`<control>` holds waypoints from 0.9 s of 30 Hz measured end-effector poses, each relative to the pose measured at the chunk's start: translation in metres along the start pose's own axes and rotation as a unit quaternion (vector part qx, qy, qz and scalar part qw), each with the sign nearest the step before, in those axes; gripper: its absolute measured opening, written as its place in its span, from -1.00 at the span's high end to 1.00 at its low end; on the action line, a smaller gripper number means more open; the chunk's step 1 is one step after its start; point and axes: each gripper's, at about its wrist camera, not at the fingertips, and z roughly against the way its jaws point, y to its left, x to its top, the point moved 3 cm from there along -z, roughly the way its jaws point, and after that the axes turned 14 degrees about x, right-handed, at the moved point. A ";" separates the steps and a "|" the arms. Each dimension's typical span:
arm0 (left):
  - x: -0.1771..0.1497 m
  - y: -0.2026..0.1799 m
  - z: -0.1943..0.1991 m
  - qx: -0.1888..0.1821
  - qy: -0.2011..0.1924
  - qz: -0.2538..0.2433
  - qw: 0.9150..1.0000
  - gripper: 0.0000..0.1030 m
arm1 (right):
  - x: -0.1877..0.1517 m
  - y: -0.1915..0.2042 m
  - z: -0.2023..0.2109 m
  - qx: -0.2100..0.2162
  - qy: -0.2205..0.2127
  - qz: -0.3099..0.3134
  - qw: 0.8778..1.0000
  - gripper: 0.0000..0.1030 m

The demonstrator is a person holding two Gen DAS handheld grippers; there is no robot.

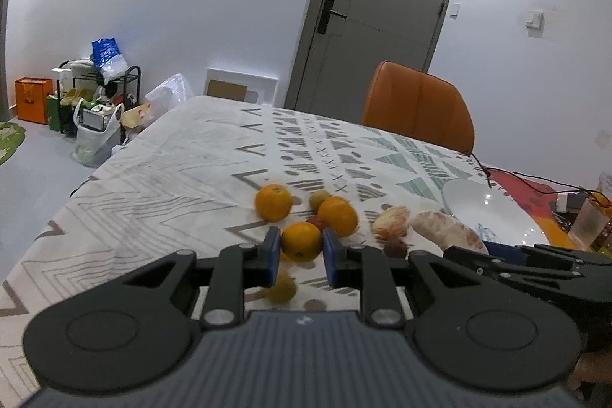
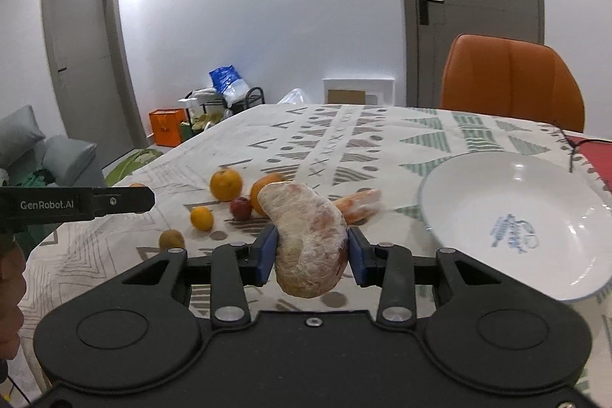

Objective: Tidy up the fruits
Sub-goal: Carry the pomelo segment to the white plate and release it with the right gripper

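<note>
My left gripper (image 1: 299, 253) clamps a small orange (image 1: 301, 241), lifted just above the patterned tablecloth (image 1: 160, 174). My right gripper (image 2: 310, 257) grips a peeled pomelo segment (image 2: 309, 239), off the cloth, left of the white bowl (image 2: 478, 186). Two oranges (image 1: 273, 202), a kiwi (image 2: 171, 239) and another pomelo piece (image 2: 359, 203) lie loose on the table.

Between your left gripper's fingers (image 1: 272, 257), the small orange (image 1: 301, 242) hides most of a red fruit (image 1: 316, 222) beyond it. Below those fingers a greenish fruit (image 1: 281, 287) is smeared with blur; its kind cannot be told. Right of your right gripper's fingers (image 2: 357, 253), the white bowl (image 2: 478, 171) runs off the picture's edge. The blue mark inside the bowl is too small to read.
</note>
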 end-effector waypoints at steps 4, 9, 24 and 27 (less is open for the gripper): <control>0.003 -0.013 0.000 -0.007 -0.004 -0.006 1.000 0.57 | 0.000 -0.010 0.009 -0.007 -0.010 -0.006 1.000 0.28; 0.004 -0.032 -0.001 -0.018 -0.007 -0.020 1.000 0.57 | 0.000 -0.024 0.023 -0.018 -0.026 -0.017 0.999 0.28; 0.002 -0.091 -0.011 -0.045 -0.005 -0.054 0.998 0.57 | -0.007 -0.072 0.057 -0.052 -0.057 -0.054 0.996 0.27; 0.000 -0.103 -0.015 -0.052 -0.003 -0.061 0.997 0.57 | -0.010 -0.082 0.063 -0.060 -0.063 -0.062 0.994 0.27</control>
